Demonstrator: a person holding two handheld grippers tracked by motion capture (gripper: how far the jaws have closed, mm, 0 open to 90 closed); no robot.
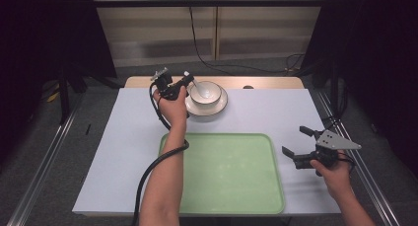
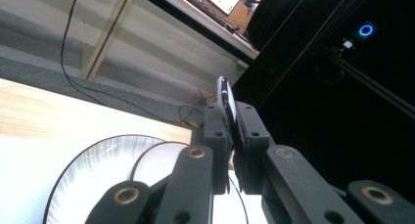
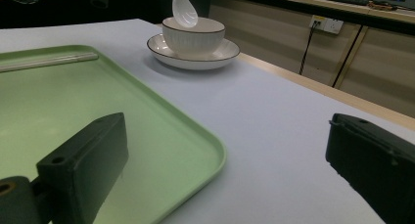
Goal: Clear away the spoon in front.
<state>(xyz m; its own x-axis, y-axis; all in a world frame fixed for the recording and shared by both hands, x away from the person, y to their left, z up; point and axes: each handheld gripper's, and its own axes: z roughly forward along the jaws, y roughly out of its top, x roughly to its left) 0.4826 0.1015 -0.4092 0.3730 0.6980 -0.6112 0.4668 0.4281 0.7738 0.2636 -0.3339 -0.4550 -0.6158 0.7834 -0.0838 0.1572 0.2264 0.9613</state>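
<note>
1. left hand-held gripper (image 1: 189, 80) clamped on the handle of a white spoon (image 1: 200, 89), at the far side of the desk (image 1: 123, 132).
2. spoon tip hanging over the white bowl (image 1: 207, 92), which sits on a plate (image 1: 217, 107).
3. right hand-held gripper (image 1: 296, 143) with jaws apart, holding nothing, near right, just beside the green tray (image 1: 226, 171).
</note>
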